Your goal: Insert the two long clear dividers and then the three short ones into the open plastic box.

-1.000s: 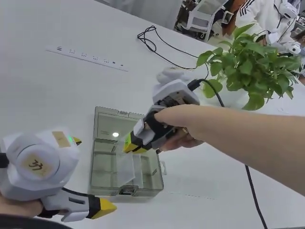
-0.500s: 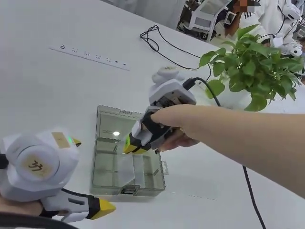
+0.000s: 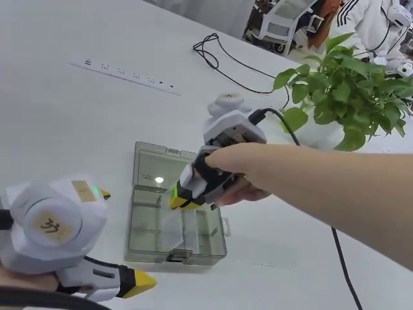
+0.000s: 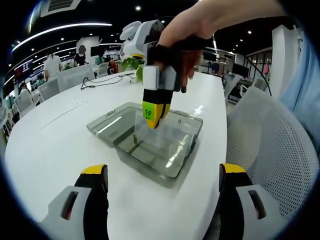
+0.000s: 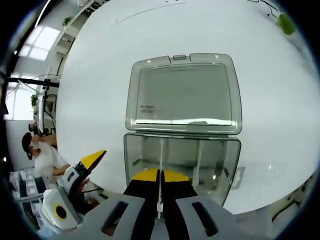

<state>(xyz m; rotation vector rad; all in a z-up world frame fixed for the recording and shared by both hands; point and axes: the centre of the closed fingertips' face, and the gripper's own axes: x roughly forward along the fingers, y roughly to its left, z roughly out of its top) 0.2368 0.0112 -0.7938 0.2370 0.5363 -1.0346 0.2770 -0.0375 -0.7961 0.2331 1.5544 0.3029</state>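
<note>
Left gripper view: the left gripper [image 4: 163,171] hangs over the near edge of the white worktop [image 4: 60,135]. Its yellow-tipped jaws are spread wide and hold nothing, and they stand short of the box [image 4: 150,167].

The box is smoky clear plastic and sits toward that near edge. Its lid [image 3: 158,163] lies flat and open on the far side of the base.

Above the base, the right gripper [image 4: 152,114] points steeply down, held in a bare hand [image 4: 200,20]. Its jaws are pinched shut on a clear divider [image 4: 150,136], which hangs upright with its lower part inside the base. I cannot tell whether it touches the floor of the box.

In the right gripper view this divider shows edge-on as a thin pale line running from the jaw tips across the base. A second divider [image 5: 198,157] stands upright beside it, apart and parallel.

Farther out in the head view, a white power strip [image 3: 126,74] lies toward the far left of the worktop. A black cable [image 3: 226,58] loops beyond it, and a potted plant [image 3: 342,84] stands at the far right. A person in a white jacket [image 3: 374,22] sits past the far edge.
</note>
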